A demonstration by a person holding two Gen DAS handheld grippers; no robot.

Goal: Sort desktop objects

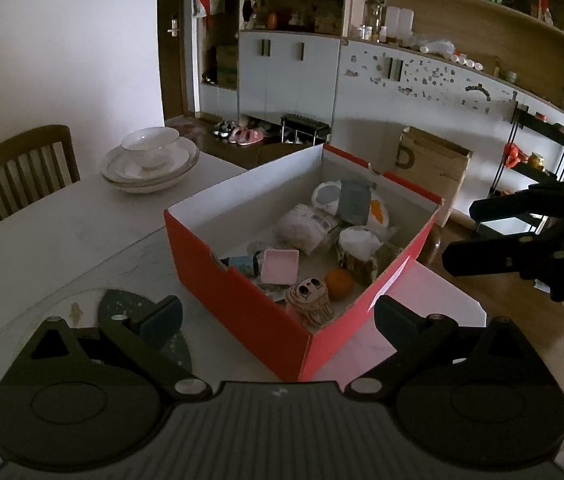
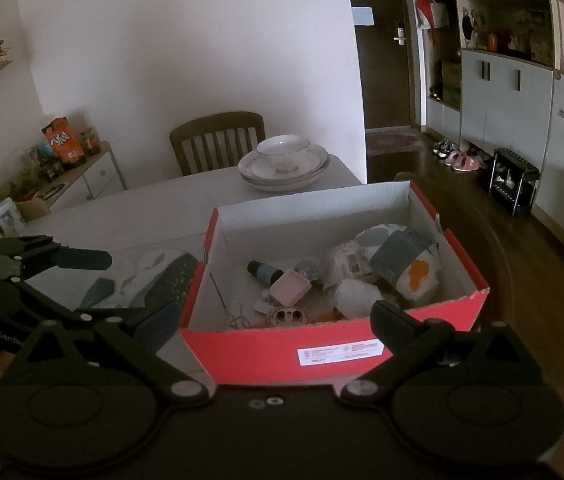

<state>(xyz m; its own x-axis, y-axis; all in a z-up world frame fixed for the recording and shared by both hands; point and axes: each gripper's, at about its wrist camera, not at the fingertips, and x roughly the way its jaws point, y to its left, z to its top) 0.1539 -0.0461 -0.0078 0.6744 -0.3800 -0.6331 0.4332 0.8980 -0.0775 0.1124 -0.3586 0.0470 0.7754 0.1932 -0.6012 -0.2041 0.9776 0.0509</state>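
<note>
An open red shoebox (image 1: 242, 300) with white inner walls stands on the pale table (image 1: 42, 240). In it lie an orange (image 1: 339, 283), a small pink box (image 1: 280, 266), a cartoon-face figure (image 1: 310, 300), a white packet (image 1: 308, 228), a dark bottle (image 2: 264, 271) and a plush toy (image 2: 414, 272) with an orange patch. My left gripper (image 1: 278, 316) is open and holds nothing, with the box's near corner between its fingers. My right gripper (image 2: 270, 324) is open too, facing the labelled red wall (image 2: 266, 354). Each gripper shows in the other's view: right gripper (image 1: 468, 234), left gripper (image 2: 94, 278).
A dark fish-patterned plate (image 2: 170, 276) lies on the table left of the box, under the left gripper. Stacked white bowls (image 1: 150, 158) sit at the table's far edge by a wooden chair (image 1: 26, 168). Cabinets, shelves and a cardboard box (image 1: 434, 164) stand beyond the wooden floor.
</note>
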